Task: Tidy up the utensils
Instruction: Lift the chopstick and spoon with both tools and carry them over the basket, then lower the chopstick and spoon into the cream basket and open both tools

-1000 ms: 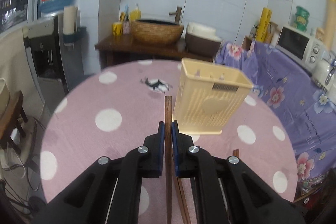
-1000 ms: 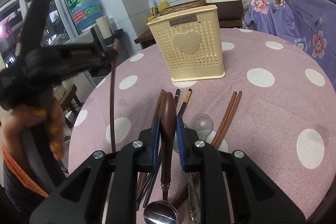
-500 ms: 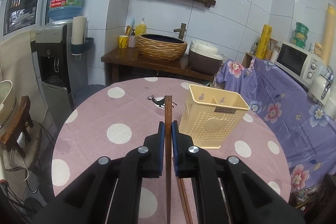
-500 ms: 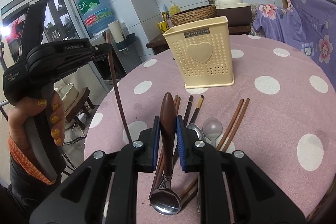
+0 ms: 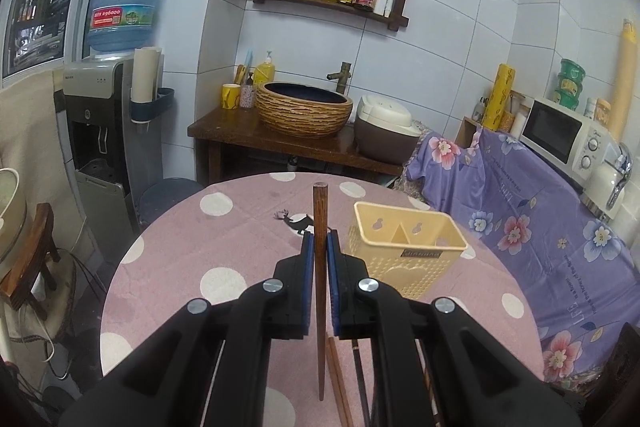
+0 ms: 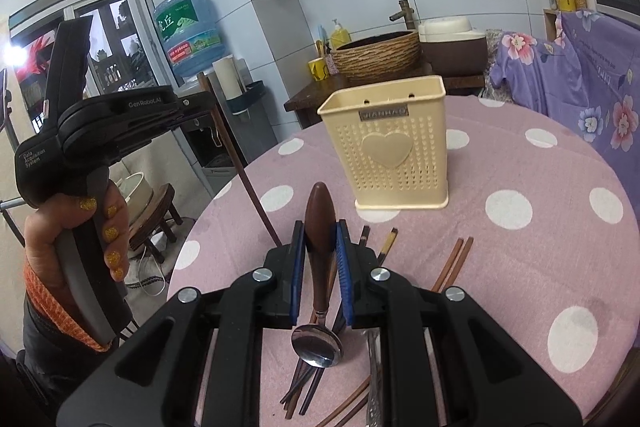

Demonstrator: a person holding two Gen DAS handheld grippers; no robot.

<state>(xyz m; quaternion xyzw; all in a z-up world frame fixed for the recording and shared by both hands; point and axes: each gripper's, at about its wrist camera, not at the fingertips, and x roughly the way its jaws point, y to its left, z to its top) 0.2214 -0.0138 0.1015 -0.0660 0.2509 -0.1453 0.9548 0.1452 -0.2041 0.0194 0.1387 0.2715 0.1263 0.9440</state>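
Wooden chopstick is pinched upright in the left gripper, so the cream holder sits just ahead-right, while the right gripper clamps a spoon pointing straight toward that holder's heart side.

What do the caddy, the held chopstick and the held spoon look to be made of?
Caddy: cream plastic by the look, matte, with moulded perforations and a raised heart. Chopstick, in the left tongs: dark brown wood, faint grain, dull finish. Spoon, in the right tongs: polished metal bowl that mirrors the room; the handle is smooth dark brown, wood or lacquer, hard to tell.
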